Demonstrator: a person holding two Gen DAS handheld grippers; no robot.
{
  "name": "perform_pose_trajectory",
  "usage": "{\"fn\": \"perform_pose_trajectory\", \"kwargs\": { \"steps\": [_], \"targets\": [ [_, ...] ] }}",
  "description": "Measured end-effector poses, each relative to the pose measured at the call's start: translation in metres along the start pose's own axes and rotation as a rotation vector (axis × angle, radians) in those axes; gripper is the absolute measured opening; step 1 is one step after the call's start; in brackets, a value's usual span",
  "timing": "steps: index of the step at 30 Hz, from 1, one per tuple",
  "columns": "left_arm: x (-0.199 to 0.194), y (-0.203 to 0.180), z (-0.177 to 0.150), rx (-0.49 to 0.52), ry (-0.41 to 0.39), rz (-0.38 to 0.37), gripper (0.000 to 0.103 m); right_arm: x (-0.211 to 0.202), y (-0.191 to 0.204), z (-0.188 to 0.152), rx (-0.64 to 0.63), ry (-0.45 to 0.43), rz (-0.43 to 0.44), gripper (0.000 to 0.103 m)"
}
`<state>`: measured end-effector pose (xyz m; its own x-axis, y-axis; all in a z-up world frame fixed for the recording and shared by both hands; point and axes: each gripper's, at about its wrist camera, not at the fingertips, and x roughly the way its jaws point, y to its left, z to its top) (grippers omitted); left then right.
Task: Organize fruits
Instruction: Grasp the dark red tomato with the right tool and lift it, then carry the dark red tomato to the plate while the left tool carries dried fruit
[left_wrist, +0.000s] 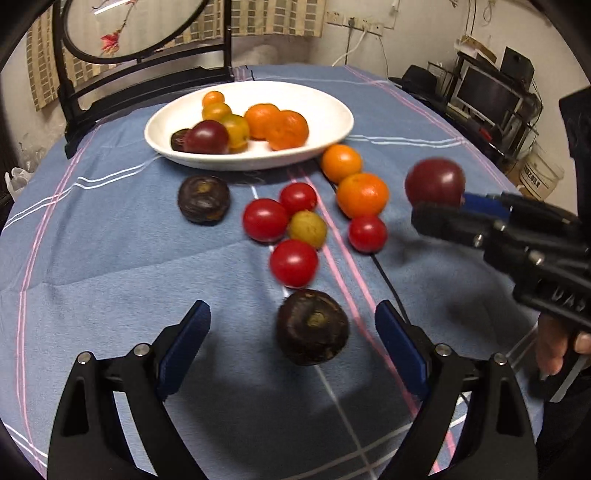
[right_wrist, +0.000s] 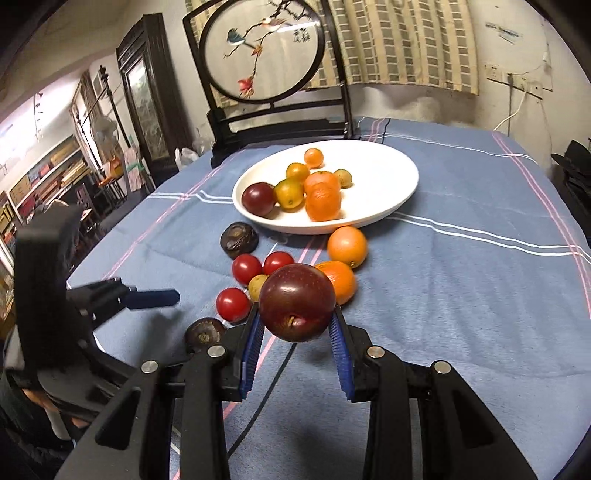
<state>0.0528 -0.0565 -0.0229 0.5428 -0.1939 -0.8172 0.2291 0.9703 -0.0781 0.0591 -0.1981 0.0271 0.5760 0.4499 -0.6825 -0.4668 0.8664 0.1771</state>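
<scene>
My right gripper (right_wrist: 295, 313) is shut on a dark red plum (right_wrist: 296, 301), held above the blue cloth; the left wrist view shows that plum (left_wrist: 435, 181) at the right. My left gripper (left_wrist: 292, 307) stands open, low over the cloth. A dark brown wrinkled fruit (left_wrist: 312, 326) lies between its fingers, nearer the right one and touching neither. Beyond it lie several red cherry tomatoes (left_wrist: 265, 219), a yellow-green fruit (left_wrist: 307, 229), two oranges (left_wrist: 362, 194) and a second brown fruit (left_wrist: 204, 198). The white plate (left_wrist: 332, 110) holds oranges, yellowish fruits and another plum (left_wrist: 207, 136).
A dark wooden stand with a round embroidered panel (right_wrist: 262, 48) rises behind the plate at the table's far edge. A black cable (left_wrist: 389, 282) runs over the cloth under the fruit. A person's hand (left_wrist: 550, 345) grips the right tool. Shelves and clutter lie beyond the table.
</scene>
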Motion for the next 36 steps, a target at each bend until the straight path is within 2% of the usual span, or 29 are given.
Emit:
{"fn": "perform_pose_trajectory", "kwargs": {
  "steps": [2, 3, 5, 7, 11, 16, 21, 25, 29, 36],
  "targets": [
    [0.006, -0.003, -0.001, 0.004, 0.018, -0.010, 0.076, -0.001, -0.002, 0.000, 0.006, -0.001, -0.006, 0.036],
    [0.010, -0.005, -0.001, 0.013, 0.032, -0.006, 0.063, -0.001, -0.002, -0.001, 0.007, -0.001, -0.008, 0.036],
    [0.013, -0.010, -0.004, 0.058, 0.018, 0.038, 0.049, -0.002, -0.002, -0.002, 0.003, -0.001, -0.004, 0.036],
    [0.010, -0.013, -0.004, 0.073, 0.015, 0.027, 0.042, -0.002, 0.000, -0.002, -0.005, -0.003, 0.003, 0.036],
    [0.004, -0.006, 0.004, 0.045, 0.016, 0.001, 0.042, -0.003, 0.003, -0.001, -0.011, -0.021, 0.008, 0.036],
    [-0.017, 0.005, 0.034, 0.029, -0.063, 0.006, 0.042, -0.005, 0.008, 0.004, -0.015, -0.025, -0.006, 0.036],
    [-0.025, 0.017, 0.074, -0.007, -0.131, 0.014, 0.042, -0.009, 0.017, 0.029, -0.065, -0.050, -0.024, 0.036],
    [-0.014, 0.031, 0.107, -0.051, -0.154, 0.031, 0.042, -0.001, 0.017, 0.059, -0.098, -0.071, -0.049, 0.036],
    [0.007, 0.052, 0.137, -0.129, -0.144, 0.078, 0.042, 0.017, 0.009, 0.086, -0.081, -0.092, -0.065, 0.036],
    [0.040, 0.078, 0.153, -0.207, -0.116, 0.098, 0.042, 0.070, -0.025, 0.101, 0.041, -0.030, -0.093, 0.036]
  ]
}}
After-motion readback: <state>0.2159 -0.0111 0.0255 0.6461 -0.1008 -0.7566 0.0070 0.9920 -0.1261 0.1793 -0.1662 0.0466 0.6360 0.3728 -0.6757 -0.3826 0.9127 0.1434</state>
